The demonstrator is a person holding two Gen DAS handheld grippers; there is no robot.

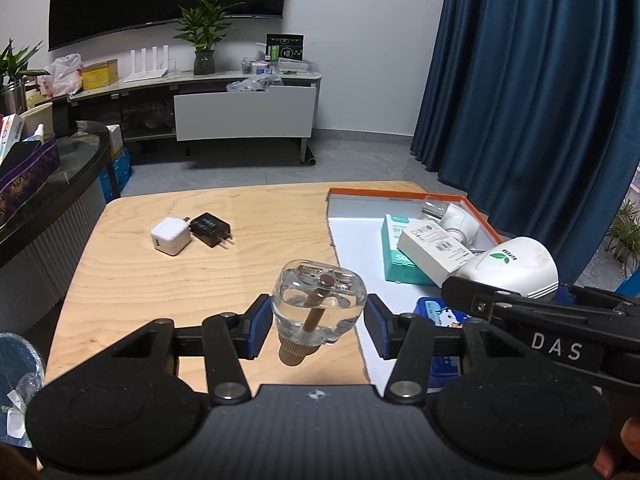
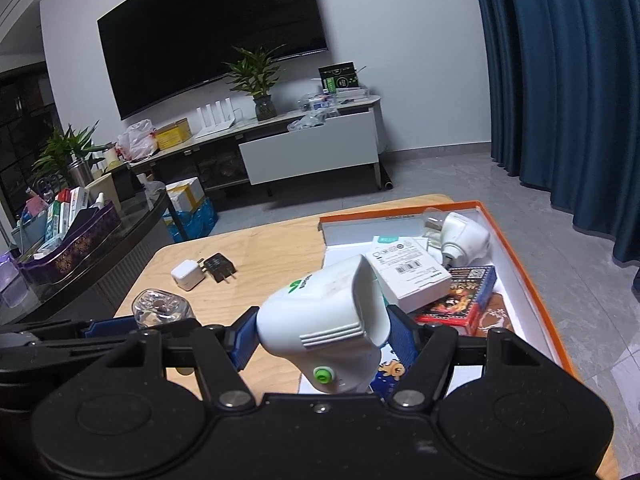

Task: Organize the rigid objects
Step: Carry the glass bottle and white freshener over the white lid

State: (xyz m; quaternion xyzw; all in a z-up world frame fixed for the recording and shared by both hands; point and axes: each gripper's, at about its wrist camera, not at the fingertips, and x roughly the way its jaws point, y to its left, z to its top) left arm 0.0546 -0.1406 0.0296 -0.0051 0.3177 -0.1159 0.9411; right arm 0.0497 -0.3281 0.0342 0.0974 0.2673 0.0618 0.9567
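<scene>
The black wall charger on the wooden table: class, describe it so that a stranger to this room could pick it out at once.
Start at the light wooden table and look to its bare far left part, away from the orange-rimmed white box. Two small plug-in chargers lie there touching. The black wall charger is the right one, flat, with two metal prongs, unlike the white cube-shaped charger beside it.

Left tongs point(image 1: 319, 326) and right tongs point(image 2: 322, 336) each clamp an object, side by side.

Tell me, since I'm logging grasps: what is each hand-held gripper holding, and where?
Left hand-held gripper: clear glass bottle, clamped across its body. Right hand-held gripper: white plastic device, gripped across its sides.
</scene>
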